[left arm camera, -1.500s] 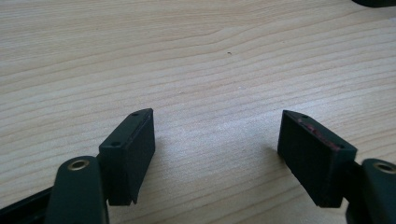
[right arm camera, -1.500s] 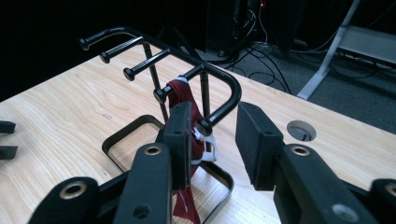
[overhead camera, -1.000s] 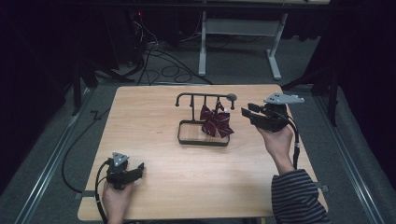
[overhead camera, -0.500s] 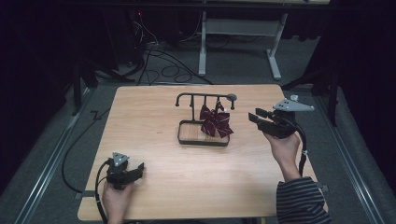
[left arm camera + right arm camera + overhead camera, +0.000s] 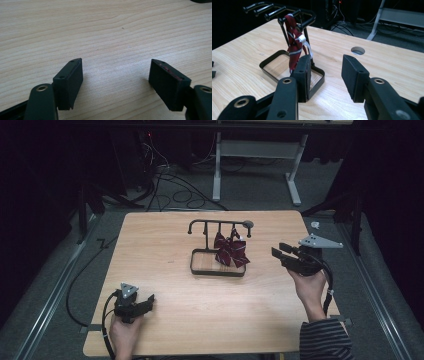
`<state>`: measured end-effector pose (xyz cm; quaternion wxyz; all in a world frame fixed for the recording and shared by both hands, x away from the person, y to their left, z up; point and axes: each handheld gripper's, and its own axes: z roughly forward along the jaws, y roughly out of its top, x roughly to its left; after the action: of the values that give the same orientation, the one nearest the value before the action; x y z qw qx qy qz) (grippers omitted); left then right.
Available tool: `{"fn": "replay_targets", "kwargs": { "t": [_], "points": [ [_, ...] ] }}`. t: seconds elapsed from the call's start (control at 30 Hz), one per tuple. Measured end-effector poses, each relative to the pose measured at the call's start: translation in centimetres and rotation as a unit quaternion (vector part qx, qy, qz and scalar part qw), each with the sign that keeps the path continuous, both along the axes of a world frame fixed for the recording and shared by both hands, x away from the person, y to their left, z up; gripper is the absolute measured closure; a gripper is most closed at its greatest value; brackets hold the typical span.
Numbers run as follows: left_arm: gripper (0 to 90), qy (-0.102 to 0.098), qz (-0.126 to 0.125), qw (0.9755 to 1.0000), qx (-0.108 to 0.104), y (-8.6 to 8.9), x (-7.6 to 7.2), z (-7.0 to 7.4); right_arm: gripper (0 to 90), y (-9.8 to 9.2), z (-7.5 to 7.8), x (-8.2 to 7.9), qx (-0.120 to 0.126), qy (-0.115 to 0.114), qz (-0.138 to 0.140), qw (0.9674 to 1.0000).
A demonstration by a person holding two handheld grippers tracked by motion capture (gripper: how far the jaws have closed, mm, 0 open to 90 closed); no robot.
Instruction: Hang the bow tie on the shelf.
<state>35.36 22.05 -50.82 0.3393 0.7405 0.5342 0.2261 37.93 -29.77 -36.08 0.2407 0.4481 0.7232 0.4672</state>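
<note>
Right gripper [image 5: 281, 252] backed off w/ jaws opening, empty; dark-red striped bow [image 5: 231, 251] hangs on rack [image 5: 218, 270].

The left gripper [image 5: 145, 302] rests low, jaws wide apart and empty. The right gripper [image 5: 280, 251], held raised, has just been opening with nothing between its jaws.

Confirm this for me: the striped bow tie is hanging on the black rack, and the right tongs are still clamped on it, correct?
Not quite. The striped bow tie does hang on the black rack, but the right tongs are not clamped on it. Their jaws have just been opening, stand apart with nothing between them, and sit clear of the bow tie. The right gripper view shows this.
</note>
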Motion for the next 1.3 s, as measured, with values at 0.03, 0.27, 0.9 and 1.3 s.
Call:
{"fn": "replay_targets", "kwargs": {
  "t": [0.03, 0.27, 0.9, 1.3],
  "points": [
    [28.0, 0.000, 0.000, 1.0000, 0.000, 0.0, 0.0, 0.0, 60.9, 0.0, -0.1, -0.1, 0.000, 0.001, -0.001, 1.0000],
    [27.9, 0.000, 0.000, 1.0000, 0.001, 0.0, 0.0, 0.0, 60.7, -0.5, -0.9, -0.6, 0.004, 0.006, -0.006, 1.0000],
    [28.0, 0.000, 0.000, 1.0000, 0.003, -0.1, 0.0, 0.0, 58.8, -1.2, -4.2, -2.1, 0.004, 0.025, -0.021, 0.9995],
    [28.0, 0.000, 0.000, 1.0000, 0.003, -0.1, 0.0, 0.0, 58.6, -1.2, -7.5, -2.8, 0.014, 0.048, -0.037, 0.9980]
  ]
}}
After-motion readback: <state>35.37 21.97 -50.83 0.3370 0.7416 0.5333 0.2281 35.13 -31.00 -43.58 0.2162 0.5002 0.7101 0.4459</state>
